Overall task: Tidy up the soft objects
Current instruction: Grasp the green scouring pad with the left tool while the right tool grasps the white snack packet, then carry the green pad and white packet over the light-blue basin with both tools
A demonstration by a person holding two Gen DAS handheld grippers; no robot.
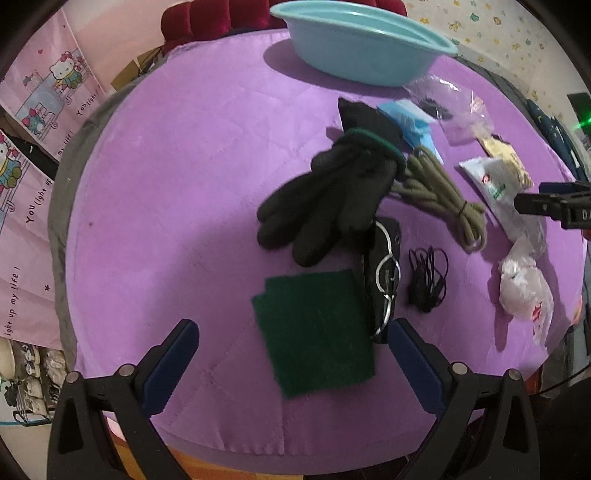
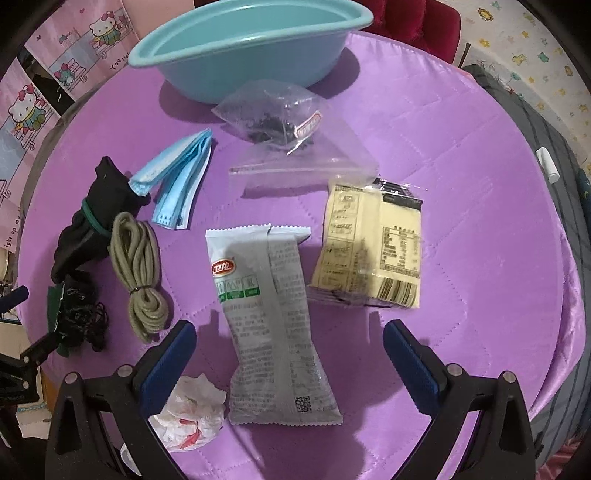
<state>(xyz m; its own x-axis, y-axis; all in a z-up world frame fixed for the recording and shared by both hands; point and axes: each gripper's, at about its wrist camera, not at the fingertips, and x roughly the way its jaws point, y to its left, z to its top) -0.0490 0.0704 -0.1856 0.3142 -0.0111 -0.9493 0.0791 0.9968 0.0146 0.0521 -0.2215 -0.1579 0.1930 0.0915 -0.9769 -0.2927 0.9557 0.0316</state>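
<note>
Soft items lie on a purple quilted table. In the left wrist view a dark green cloth lies just ahead of my open, empty left gripper. Behind it are black gloves, an olive cord bundle and a teal basin at the far edge. In the right wrist view my right gripper is open and empty over a grey-white snack packet. A yellow packet, blue face masks, a clear zip bag and the basin lie beyond.
A black pouch with a metal ring and a thin black cable lie right of the green cloth. A crumpled white plastic bag lies by my right gripper's left finger. A red chair stands behind the table.
</note>
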